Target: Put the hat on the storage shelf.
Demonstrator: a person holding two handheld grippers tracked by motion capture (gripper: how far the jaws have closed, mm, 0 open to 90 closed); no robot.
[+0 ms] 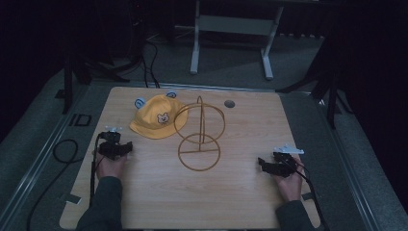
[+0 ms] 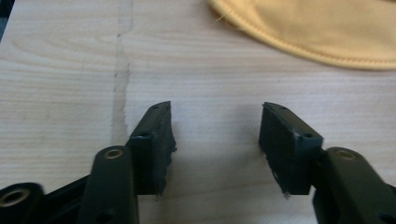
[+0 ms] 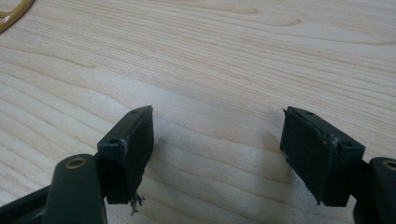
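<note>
A yellow child's hat (image 1: 155,118) with a bear face and blue ears lies on the wooden table (image 1: 240,192), at the back left. Beside it, to the right, stands a gold wire hat stand (image 1: 199,139) with a round base and an upright ring. My left gripper (image 1: 120,147) rests on the table at the left, just in front of the hat, open and empty; the hat's brim (image 2: 322,32) lies beyond its jaws. My right gripper (image 1: 263,163) sits at the right side, open with bare wood between its jaws, and the stand's base (image 3: 14,14) peeks in at the upper left.
A small round grommet hole (image 1: 229,103) sits in the table near the back edge. Black cables (image 1: 62,154) trail over the grey floor at the left. A white table frame (image 1: 231,33) and dark tripod legs (image 1: 332,91) stand behind the table.
</note>
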